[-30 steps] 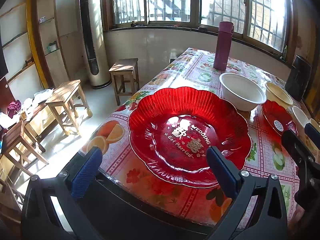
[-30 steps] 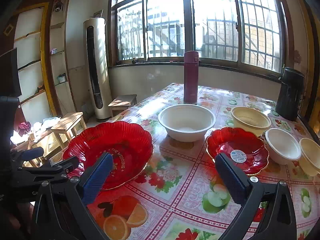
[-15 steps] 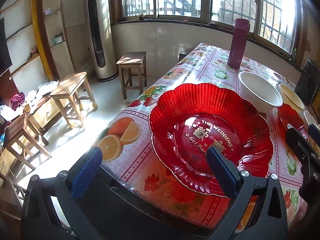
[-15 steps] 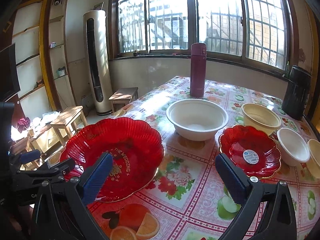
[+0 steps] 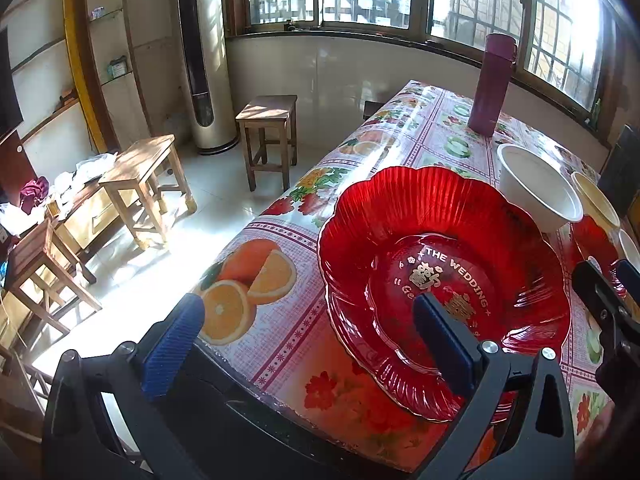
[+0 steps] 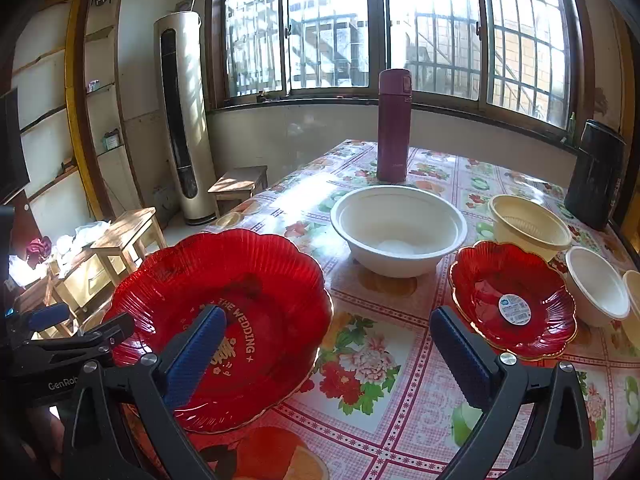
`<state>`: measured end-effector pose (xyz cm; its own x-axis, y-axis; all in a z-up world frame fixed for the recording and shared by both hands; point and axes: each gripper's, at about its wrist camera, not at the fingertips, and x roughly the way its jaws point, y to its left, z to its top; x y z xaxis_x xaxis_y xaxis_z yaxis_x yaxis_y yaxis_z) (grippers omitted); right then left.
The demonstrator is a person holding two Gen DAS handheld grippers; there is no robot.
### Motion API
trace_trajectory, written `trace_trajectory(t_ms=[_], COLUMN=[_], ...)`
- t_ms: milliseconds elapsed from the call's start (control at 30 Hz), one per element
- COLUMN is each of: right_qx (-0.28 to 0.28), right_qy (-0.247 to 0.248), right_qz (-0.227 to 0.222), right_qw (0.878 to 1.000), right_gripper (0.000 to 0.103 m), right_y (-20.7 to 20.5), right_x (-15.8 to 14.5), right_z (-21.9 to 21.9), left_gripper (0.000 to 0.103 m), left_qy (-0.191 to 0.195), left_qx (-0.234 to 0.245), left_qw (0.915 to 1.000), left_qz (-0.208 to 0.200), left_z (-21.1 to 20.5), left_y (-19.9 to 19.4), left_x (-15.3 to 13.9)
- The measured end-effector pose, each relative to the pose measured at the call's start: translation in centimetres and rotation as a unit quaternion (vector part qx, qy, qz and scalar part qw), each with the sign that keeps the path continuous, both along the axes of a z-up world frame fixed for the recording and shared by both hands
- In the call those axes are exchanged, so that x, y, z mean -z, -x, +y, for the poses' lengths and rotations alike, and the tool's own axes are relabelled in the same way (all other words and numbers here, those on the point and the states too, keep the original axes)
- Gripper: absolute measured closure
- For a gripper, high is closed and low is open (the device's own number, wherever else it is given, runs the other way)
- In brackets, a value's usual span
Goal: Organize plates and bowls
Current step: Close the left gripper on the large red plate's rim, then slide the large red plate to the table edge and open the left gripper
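A long table covered by a glossy fruit-and-flower patterned oilcloth (image 6: 372,364) fills both views, standing under a barred window. At its near left corner lies the large scalloped translucent red plastic plate with gold "THE WEDDING" lettering (image 5: 440,248), its rim close to the table edge. Behind it, toward the window, sits the wide white round bowl (image 6: 398,228), and beyond that a tall maroon cylindrical flask (image 6: 394,126) stands upright. To the right of the white bowl rests a cream ribbed plastic bowl (image 6: 528,226), with a dark cylindrical container (image 6: 596,176) farther back near the table's right edge. In front of the cream bowl lies the small scalloped red plate carrying a round white sticker (image 6: 514,300), and just right of it a small white bowl (image 6: 598,284).

The left gripper (image 5: 308,344) hovers over the table's near corner with its blue-padded jaws spread wide, the right pad above the large plate's interior, holding nothing. The right gripper (image 6: 328,344) is likewise spread wide and empty, its left pad over the large plate, its right pad above bare oilcloth near the small red plate.
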<state>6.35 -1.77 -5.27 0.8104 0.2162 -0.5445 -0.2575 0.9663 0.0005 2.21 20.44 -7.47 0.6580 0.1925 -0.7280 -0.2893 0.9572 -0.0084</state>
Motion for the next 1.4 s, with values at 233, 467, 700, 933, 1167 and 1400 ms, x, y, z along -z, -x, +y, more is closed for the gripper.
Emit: trace_trajectory(t_ms=[233, 467, 700, 933, 1167, 1400], right_qx=[0.007, 0.010, 0.011, 0.005, -0.006, -0.015], right_qy=[0.001, 0.007, -0.001, -0.017, -0.034, -0.049], right_qz=[0.012, 0.037, 0.084, 0.129, 0.138, 0.135], right_qw=[1.000, 0.999, 0.996, 0.991, 0.990, 0.989], right_gripper=[0.000, 0.000, 0.002, 0.017, 0.069, 0.092], right_y=[-1.3, -2.7, -4.3, -5.3, -5.5, -5.0], right_x=[0.5, 1.5, 3.1, 4.5, 4.8, 4.5], right_z=[0.0, 0.2, 0.1, 0.1, -0.1, -0.1], left_gripper=[0.000, 0.000, 0.000, 0.000, 0.007, 0.056], left_qy=[0.004, 0.008, 0.020, 0.006, -0.008, -0.040], left_qx=[0.006, 0.007, 0.009, 0.016, 0.027, 0.041], left_qw=[0.9999, 0.9996, 0.9978, 0.9966, 0.9971, 0.9971], left_qz=[0.009, 0.027, 0.063, 0.080, 0.071, 0.050], left_z=[-0.3, -0.5, -0.6, -1.2, -1.6, -2.5], left_y=[-1.0, -2.2, -3.4, -3.9, -3.3, -3.3], left_x=[0.4, 1.2, 2.7, 2.9, 2.7, 2.3])
